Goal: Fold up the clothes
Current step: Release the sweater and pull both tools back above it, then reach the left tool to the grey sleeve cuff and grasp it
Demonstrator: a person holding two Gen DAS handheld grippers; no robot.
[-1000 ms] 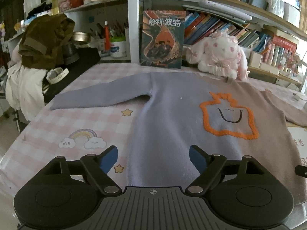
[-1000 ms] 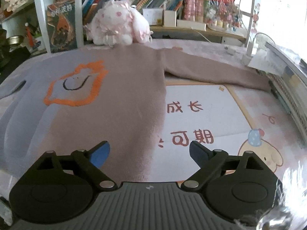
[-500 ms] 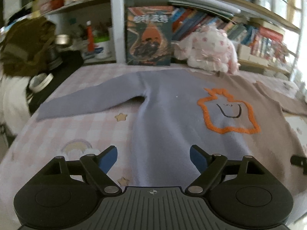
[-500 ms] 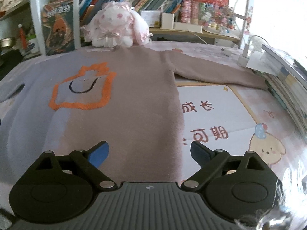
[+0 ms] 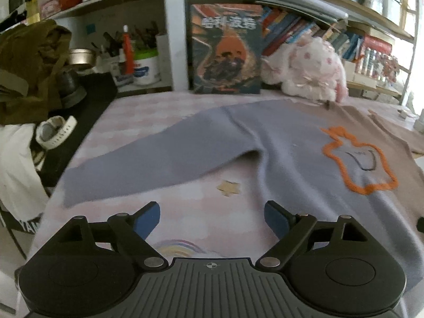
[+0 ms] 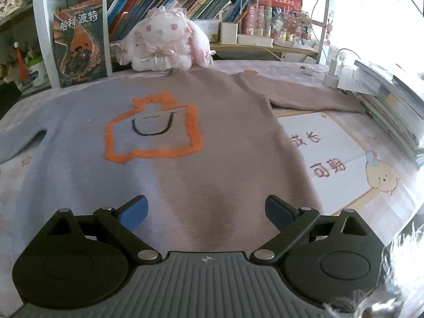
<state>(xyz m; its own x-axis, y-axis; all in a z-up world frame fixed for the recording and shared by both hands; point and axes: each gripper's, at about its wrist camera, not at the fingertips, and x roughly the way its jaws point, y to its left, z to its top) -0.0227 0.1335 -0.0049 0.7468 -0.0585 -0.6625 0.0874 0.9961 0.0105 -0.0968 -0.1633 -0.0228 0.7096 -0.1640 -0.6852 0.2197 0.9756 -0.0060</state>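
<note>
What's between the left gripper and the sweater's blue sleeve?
Only bare tablecloth lies between the left gripper and the blue sleeve, shown in the left wrist view.

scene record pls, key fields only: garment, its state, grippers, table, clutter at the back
garment: two-tone sweater, lilac on one half, taupe on the other, orange outlined motif on the chest
state: spread flat, both sleeves out to the sides, no fold made yet
lilac sleeve: lies ahead of the left gripper
left gripper: open, holds nothing
right gripper: open, over the hem, holds nothing
table: pink checked cloth with star and rainbow prints
back edge: book standing upright, plush bunny beside it
</note>
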